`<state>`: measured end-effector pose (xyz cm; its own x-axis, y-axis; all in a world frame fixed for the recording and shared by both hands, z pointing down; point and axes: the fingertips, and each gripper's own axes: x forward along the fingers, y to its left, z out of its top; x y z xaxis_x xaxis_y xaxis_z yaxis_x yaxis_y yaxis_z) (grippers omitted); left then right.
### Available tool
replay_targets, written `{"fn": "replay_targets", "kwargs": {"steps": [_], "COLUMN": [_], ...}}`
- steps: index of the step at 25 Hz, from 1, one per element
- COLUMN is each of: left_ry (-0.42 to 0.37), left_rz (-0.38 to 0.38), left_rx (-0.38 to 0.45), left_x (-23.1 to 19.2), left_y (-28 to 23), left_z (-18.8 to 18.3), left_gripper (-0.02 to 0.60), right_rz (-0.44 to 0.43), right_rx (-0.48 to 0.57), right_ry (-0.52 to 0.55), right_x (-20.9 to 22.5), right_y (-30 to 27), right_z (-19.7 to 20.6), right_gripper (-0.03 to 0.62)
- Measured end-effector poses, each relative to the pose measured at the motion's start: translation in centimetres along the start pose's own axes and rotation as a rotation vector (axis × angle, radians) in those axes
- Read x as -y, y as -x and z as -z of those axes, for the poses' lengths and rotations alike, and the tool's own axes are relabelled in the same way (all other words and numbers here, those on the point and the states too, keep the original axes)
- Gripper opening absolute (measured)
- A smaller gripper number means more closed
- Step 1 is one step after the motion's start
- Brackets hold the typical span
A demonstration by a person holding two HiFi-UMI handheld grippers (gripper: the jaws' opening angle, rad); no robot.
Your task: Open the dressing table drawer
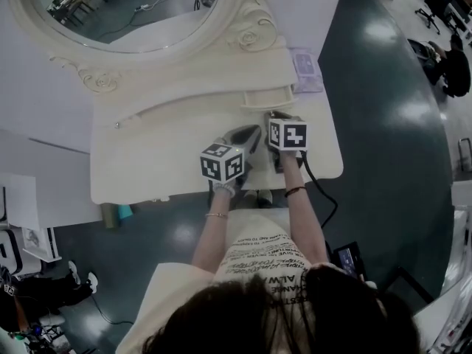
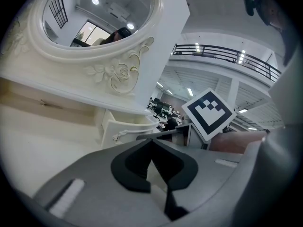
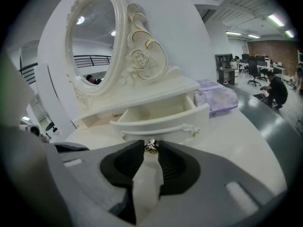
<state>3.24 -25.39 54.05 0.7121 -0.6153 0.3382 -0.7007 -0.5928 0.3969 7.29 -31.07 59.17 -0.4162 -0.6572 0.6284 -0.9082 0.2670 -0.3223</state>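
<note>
At the right end of the worktop (image 1: 147,161), under the carved base of the oval mirror (image 3: 92,46), the small drawer (image 3: 161,119) stands pulled out, its cream inside showing. Its long axis runs side to side along the mirror base, and its curved front faces me. My right tongs (image 3: 151,148) are clenched on the metal knob (image 3: 151,146) at the middle of that front, one pad on each side of it. My left tongs (image 2: 151,141) are closed tip to tip with nothing between them, held beside the right ones over the worktop and aimed toward the drawer's left end. A purple packet (image 3: 217,98) lies just right of the drawer.
</note>
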Motion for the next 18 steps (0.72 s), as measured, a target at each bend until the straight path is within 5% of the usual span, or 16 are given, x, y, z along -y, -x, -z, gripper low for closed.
{"fn": "replay_targets", "kwargs": {"steps": [18], "left_ry": [0.006], "left_rz": [-0.007], "left_rx": [0.007], "left_x": [0.18], "left_y": [0.38], "left_z": [0.26], "left_gripper": [-0.002], "right_rz": [-0.022], "right_rx": [0.015], "right_ry": [-0.013], "right_x": [0.0], "right_y": [0.21], "right_z": [0.19], "right_gripper": [0.101]}}
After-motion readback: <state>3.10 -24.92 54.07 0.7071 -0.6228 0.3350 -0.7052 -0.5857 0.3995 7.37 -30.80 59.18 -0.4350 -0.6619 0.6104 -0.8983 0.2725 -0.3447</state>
